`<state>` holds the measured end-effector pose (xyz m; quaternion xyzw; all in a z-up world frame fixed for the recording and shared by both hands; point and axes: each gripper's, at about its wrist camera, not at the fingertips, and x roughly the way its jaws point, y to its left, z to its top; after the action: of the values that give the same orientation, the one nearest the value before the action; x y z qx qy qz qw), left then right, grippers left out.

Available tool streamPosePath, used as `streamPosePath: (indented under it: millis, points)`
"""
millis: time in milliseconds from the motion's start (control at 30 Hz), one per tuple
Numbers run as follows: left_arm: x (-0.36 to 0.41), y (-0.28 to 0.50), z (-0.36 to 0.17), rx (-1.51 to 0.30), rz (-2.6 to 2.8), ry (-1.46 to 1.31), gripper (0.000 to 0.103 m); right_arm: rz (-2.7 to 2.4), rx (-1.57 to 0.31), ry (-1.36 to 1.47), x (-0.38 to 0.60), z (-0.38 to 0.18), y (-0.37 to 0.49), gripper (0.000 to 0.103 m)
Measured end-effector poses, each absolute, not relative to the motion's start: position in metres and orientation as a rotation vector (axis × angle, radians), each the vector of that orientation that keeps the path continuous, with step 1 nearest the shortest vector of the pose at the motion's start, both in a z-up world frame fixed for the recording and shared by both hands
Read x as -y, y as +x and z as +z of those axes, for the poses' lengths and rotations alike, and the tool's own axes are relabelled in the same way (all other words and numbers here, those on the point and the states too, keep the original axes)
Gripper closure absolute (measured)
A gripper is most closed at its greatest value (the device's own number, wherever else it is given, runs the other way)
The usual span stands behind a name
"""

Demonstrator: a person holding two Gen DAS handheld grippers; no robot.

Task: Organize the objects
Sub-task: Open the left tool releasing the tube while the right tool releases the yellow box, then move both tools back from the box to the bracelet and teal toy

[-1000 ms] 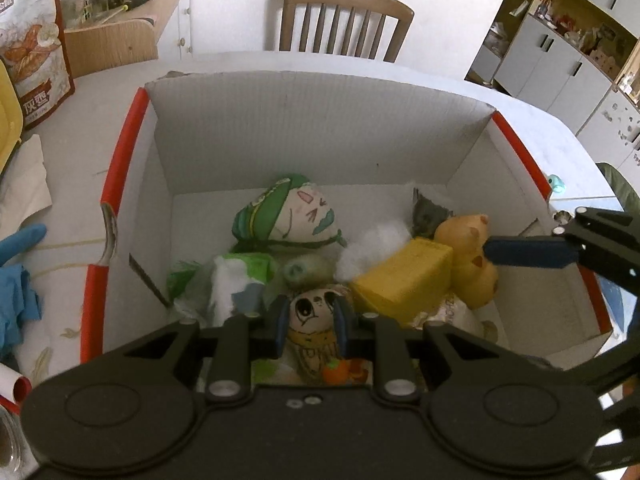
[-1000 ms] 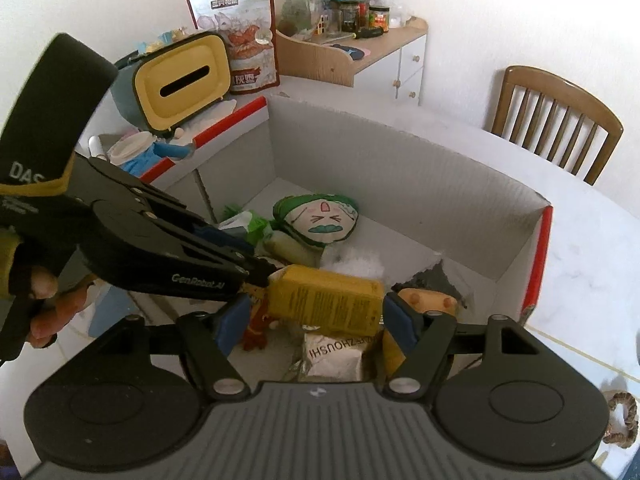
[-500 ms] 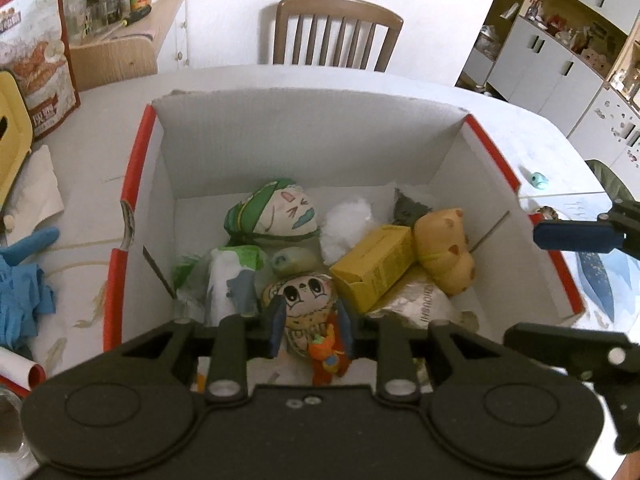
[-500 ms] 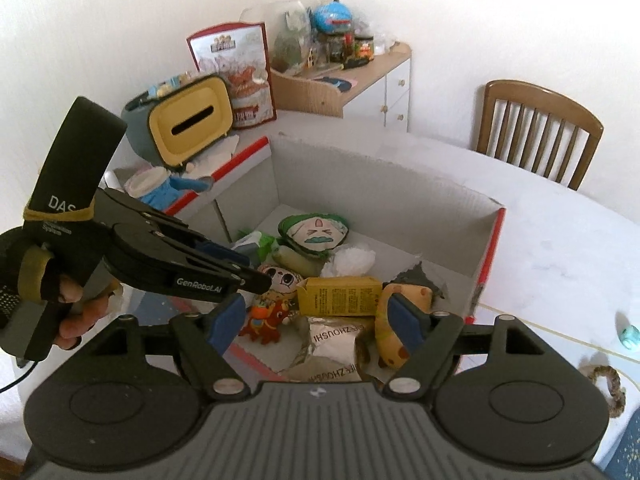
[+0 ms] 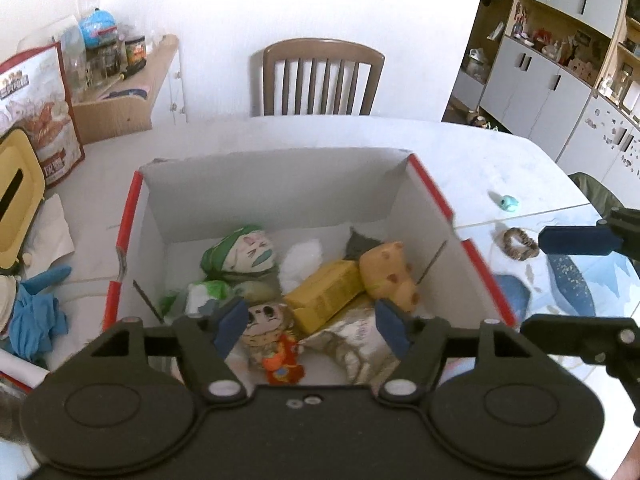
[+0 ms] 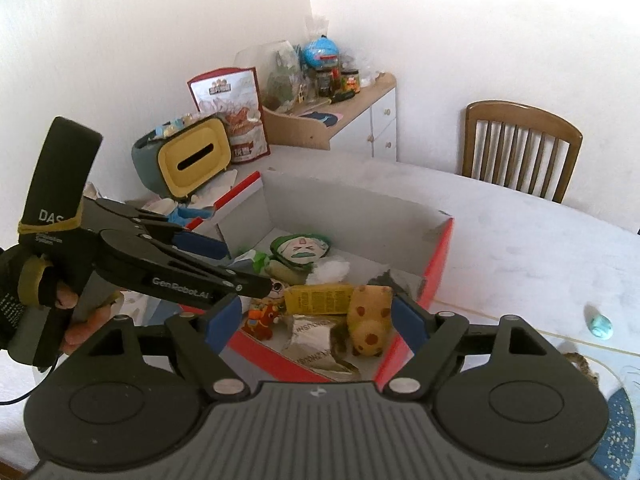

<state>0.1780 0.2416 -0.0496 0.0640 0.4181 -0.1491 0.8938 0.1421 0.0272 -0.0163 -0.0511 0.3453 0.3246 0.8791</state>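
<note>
Both tools are spread wide and empty: the left gripper [image 5: 312,326] hangs above the box [image 5: 272,188], the right gripper [image 6: 316,320] over its near corner. In the box, the yellow carton [image 5: 326,300] lies centrally, with the doll [image 5: 268,326] at 7 o'clock and the spotted plush [image 5: 386,280] at 3.

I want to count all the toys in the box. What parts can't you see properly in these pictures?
- Box near corners: left wrist view, hidden behind the left gripper.
- Silver packet: right wrist view, print too small to read.
- Grey thing behind the spotted toy: mostly covered, can't tell what it is.
- Under the green-hat doll: hidden by the pile.
</note>
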Motion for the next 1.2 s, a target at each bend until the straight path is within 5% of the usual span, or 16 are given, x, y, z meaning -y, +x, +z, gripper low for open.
streamPosePath:
  millis: [833,1200]
  points:
    - [-0.070,0.133,-0.042,-0.795,-0.379,0.158,0.001,0.586,-0.694,-0.046,0.186,-0.015,0.143,0.020]
    - [-0.004,0.144,-0.063,-0.801,-0.414,0.188,0.001,0.503,-0.727,-0.043,0.253,-0.038,0.174,0.020]
